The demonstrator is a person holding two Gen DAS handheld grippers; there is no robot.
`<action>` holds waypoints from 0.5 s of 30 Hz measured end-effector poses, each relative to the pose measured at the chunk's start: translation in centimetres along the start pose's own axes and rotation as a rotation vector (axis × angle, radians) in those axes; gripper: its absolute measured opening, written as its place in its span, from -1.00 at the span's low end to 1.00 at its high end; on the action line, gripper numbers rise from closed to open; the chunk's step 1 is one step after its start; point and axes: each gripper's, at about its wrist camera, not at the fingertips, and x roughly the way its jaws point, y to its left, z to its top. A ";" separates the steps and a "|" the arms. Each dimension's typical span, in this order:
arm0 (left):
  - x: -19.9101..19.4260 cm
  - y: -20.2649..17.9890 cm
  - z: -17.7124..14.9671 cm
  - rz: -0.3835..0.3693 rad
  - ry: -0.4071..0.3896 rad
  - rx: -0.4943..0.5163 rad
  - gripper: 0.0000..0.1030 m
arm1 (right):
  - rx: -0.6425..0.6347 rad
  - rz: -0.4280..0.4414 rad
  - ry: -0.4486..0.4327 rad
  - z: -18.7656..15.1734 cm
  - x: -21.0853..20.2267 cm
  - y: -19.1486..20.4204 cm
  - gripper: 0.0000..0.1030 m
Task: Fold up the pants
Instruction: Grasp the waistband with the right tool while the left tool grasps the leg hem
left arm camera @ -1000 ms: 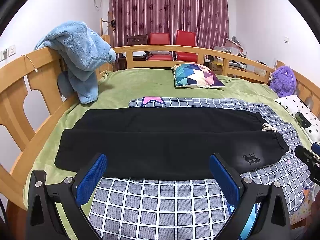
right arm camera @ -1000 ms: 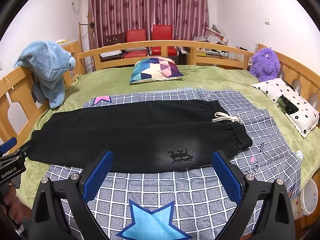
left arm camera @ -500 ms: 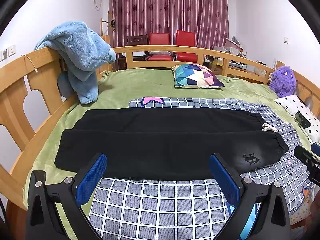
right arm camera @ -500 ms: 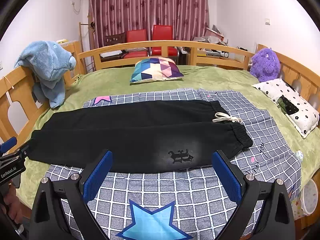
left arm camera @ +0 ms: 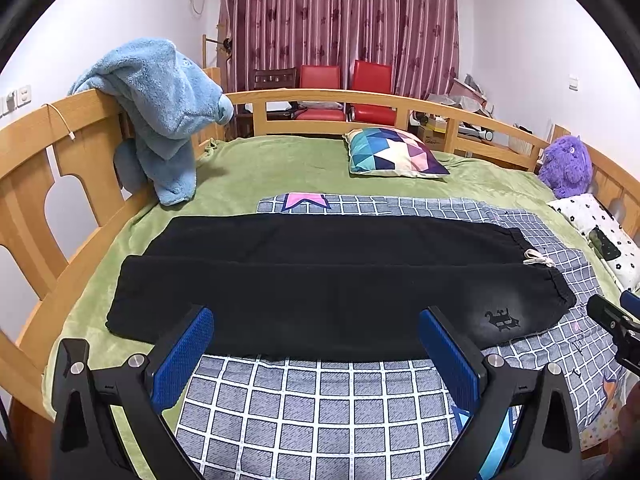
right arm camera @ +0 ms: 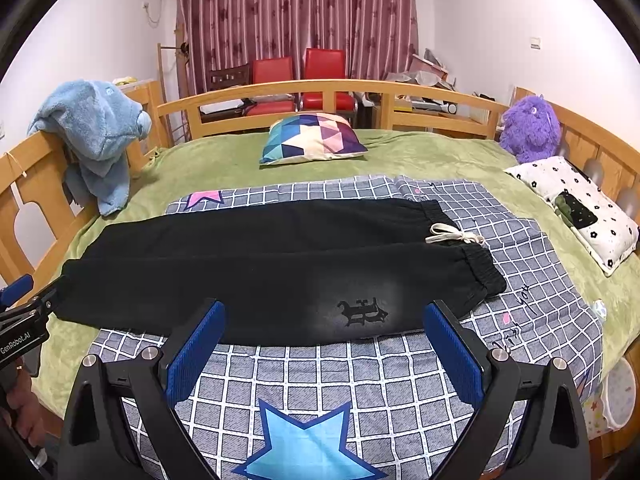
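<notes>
While the wooden-railed bed (left arm camera: 360,100) carries a green blanket (right arm camera: 400,152) and, over that, a grey checked sheet (right arm camera: 320,380), the black pants (right arm camera: 260,268) lie flat across the sheet, legs side by side, waistband to the right with its white drawstring (right arm camera: 454,236) showing. Both claws hover at the near edge of the bed, apart from the pants: the left claw (left arm camera: 316,344) and the right claw (right arm camera: 324,342) each stand wide open, blue pads (right arm camera: 196,356) spread, holding nothing.
</notes>
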 end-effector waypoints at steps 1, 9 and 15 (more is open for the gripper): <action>0.1 0.0 0.0 0.000 0.001 0.001 1.00 | 0.002 -0.001 0.003 0.0 0.1 0.0 0.90; 0.2 0.1 -0.2 -0.015 -0.004 0.009 1.00 | 0.008 -0.017 0.010 -0.2 0.5 -0.2 0.90; -0.4 0.7 -0.6 -0.007 -0.027 0.026 1.00 | 0.010 -0.009 -0.014 -0.2 -0.1 -0.7 0.90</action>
